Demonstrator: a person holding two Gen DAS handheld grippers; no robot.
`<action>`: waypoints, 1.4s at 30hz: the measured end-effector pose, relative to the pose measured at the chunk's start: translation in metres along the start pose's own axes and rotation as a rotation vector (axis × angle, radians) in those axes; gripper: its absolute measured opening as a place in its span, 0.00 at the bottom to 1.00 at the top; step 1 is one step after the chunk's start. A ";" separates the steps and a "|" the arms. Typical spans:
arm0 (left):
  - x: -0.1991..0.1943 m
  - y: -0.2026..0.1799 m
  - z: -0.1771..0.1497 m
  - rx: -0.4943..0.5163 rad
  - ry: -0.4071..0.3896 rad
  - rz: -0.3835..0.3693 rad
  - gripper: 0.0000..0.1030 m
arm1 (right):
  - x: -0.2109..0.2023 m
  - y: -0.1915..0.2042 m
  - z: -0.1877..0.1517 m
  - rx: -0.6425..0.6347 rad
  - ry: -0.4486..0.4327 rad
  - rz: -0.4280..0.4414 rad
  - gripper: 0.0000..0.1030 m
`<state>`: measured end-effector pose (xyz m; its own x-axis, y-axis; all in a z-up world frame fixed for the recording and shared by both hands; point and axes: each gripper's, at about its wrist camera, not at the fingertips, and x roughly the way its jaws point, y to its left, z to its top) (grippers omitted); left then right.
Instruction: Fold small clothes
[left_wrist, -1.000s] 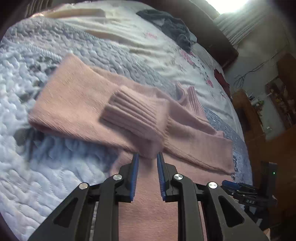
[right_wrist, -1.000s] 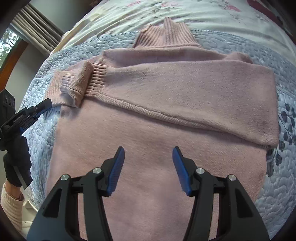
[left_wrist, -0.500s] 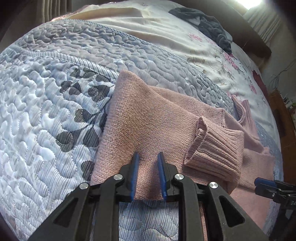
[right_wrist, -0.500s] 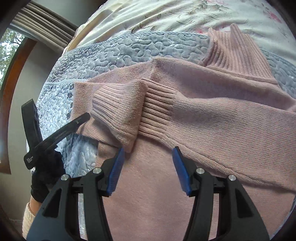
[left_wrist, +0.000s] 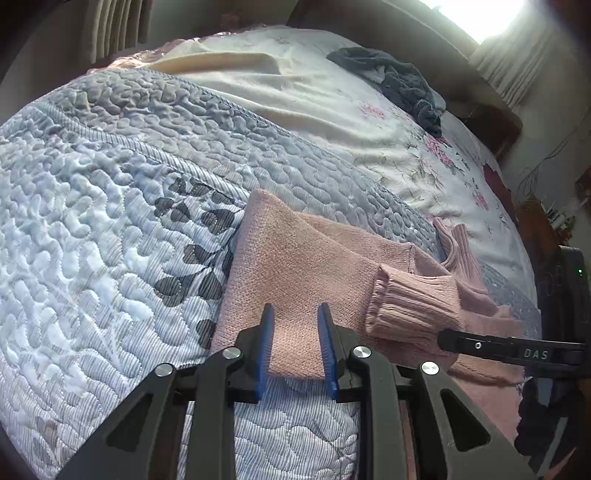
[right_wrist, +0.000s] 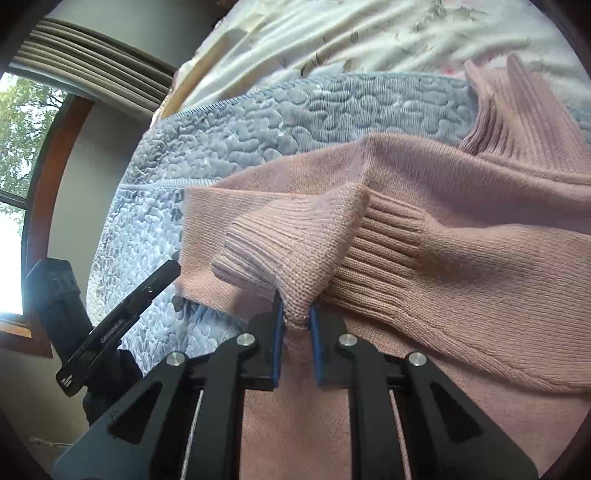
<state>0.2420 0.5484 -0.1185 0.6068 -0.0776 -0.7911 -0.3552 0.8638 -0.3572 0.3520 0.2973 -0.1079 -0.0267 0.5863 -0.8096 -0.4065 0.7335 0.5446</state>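
Note:
A pink knit sweater (left_wrist: 306, 266) lies flat on the bed with its sleeves folded across the body (right_wrist: 461, 258). My right gripper (right_wrist: 296, 325) is shut on the ribbed cuff (right_wrist: 288, 251) of the upper sleeve, and a fold of knit bunches between the blue pads. That cuff (left_wrist: 410, 306) also shows in the left wrist view, with a right finger (left_wrist: 498, 349) beside it. My left gripper (left_wrist: 295, 339) is open by a narrow gap, low over the folded sleeve's near edge, and the knit lies flat between its pads. A left finger (right_wrist: 122, 321) shows at the sweater's left side.
A quilted grey-blue bedspread (left_wrist: 110, 240) lies under the sweater. Beyond it is a cream floral sheet (left_wrist: 314, 96) with a dark grey garment (left_wrist: 399, 81) crumpled near the headboard. The bed's side edge and a window (right_wrist: 18, 147) are to the left in the right wrist view.
My right gripper moved left to the cuff and went from wide open to shut on it. My left gripper slid a little further over the folded sleeve edge, its gap unchanged.

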 end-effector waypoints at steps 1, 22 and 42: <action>0.000 -0.003 0.001 0.002 -0.005 -0.005 0.23 | -0.015 -0.002 -0.003 -0.002 -0.022 0.017 0.11; 0.077 -0.111 -0.029 0.168 0.119 0.069 0.24 | -0.111 -0.175 -0.069 0.153 -0.133 -0.219 0.11; 0.082 -0.157 -0.026 0.209 0.143 -0.008 0.32 | -0.072 -0.102 -0.041 -0.124 -0.069 -0.482 0.63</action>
<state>0.3286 0.3939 -0.1402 0.4971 -0.1419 -0.8560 -0.1872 0.9458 -0.2655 0.3577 0.1665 -0.1141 0.2497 0.2149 -0.9442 -0.4630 0.8829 0.0785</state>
